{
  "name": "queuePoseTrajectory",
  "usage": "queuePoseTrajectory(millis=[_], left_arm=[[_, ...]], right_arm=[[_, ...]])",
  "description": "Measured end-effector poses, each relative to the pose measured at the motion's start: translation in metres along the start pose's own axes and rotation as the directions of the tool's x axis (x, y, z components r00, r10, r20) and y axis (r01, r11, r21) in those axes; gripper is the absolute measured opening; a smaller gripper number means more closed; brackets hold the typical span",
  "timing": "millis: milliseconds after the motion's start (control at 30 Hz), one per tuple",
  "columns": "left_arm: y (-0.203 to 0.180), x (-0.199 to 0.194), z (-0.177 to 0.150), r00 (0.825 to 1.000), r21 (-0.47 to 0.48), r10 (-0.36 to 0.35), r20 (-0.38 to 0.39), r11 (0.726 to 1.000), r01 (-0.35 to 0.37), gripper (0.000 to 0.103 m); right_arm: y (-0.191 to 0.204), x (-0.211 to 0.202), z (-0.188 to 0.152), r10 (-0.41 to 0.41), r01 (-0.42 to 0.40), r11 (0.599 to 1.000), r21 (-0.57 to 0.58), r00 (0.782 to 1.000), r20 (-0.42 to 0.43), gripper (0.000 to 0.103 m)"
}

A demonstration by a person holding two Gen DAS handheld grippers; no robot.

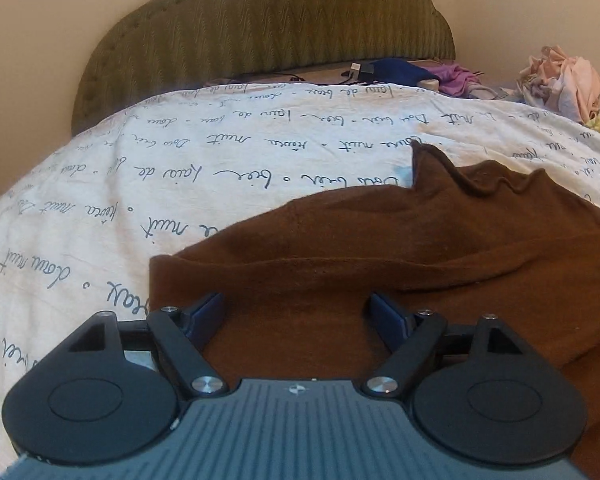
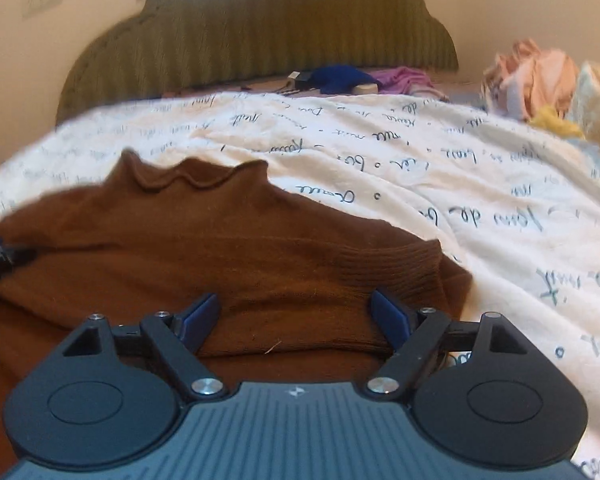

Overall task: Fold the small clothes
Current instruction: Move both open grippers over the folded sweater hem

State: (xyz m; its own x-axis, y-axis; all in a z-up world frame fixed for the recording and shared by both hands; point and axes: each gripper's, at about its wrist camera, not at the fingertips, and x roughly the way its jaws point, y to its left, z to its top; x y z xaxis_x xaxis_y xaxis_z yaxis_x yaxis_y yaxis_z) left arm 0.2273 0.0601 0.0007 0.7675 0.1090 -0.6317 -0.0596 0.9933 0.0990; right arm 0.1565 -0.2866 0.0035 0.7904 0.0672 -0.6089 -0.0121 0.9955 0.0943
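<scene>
The brown sweater lay spread on the script-printed bedcover, filling the 3-to-6 o'clock part of the left view. The left gripper and right gripper both stood wide open over it, nothing pinched. To fold cleanly, I judged each should bite a matching edge and lift evenly.

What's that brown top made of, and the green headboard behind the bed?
The brown top looks like soft knit, perhaps wool or a blend: matte, slightly fuzzy, with a ribbed cuff. The green headboard seems upholstered in woven fabric with a faint zigzag pattern; its padding is a guess.
</scene>
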Motion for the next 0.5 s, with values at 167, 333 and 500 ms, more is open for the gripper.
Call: queuePoseTrajectory(millis=[167,333,500], left_arm=[[-0.018,-0.036,-0.001,0.996,0.061,0.072,0.048,0.995,-0.074,0.070],[-0.032,-0.085,-0.023,0.994,0.072,-0.081,0.067,0.994,0.077,0.085],[-0.034,-0.068,-0.038,0.999,0.110,-0.049,0.005,0.993,0.049,0.086]], right_arm=[[0.019,-0.005,0.009,-0.058,0.057,0.997,-0.059,0.998,-0.021,0.087],[0.036,-0.058,0.000,0.092,-0.093,0.995,0.036,0.996,0.015,0.087],[0.038,-0.034,-0.030,0.051,-0.055,0.996,-0.069,0.997,-0.059,0.091]])
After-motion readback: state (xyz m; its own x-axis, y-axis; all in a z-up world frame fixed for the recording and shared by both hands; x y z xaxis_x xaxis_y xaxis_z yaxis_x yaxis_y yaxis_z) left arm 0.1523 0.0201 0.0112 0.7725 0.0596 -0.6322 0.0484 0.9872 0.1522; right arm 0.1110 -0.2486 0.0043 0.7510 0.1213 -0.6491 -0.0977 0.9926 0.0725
